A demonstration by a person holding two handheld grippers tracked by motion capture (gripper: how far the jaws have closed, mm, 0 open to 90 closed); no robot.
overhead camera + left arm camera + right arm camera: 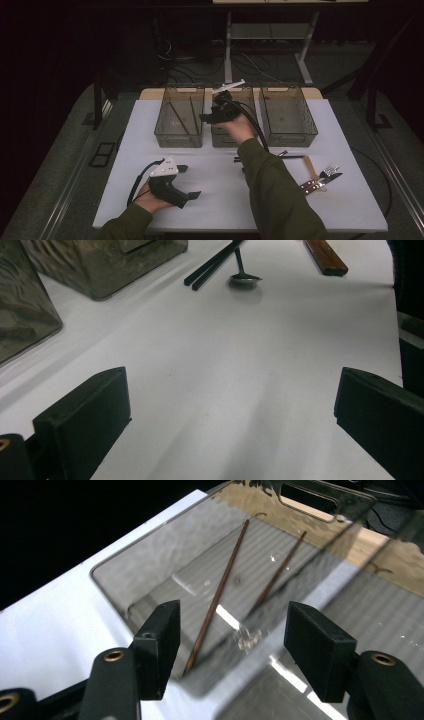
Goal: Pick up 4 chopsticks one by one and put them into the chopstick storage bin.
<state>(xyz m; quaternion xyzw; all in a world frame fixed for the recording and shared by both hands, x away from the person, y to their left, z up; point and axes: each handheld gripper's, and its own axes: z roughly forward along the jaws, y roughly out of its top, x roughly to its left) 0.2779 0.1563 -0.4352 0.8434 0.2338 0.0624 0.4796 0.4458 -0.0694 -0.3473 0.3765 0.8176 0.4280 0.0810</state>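
My left gripper (188,182) rests low over the white table (220,200) near its front left, jaws open and empty (225,420). Ahead of it lie a pair of black chopsticks (215,262), a small spoon (245,278) and a wooden handle (325,255). My right gripper (212,112) is held up at the back, by the middle bin (227,137) and turned toward the left bin (179,135). Its jaws stand open with nothing between them (232,650). Below them two brown chopsticks (220,592) lie inside the left bin (120,575).
Three clear bins stand in a row at the back; the right bin (289,135) looks bare inside. At the right front lie a fork (330,171), a knife (320,182) and a wooden-handled piece (310,166). Black chopsticks (292,156) lie mid-table beside the right sleeve.
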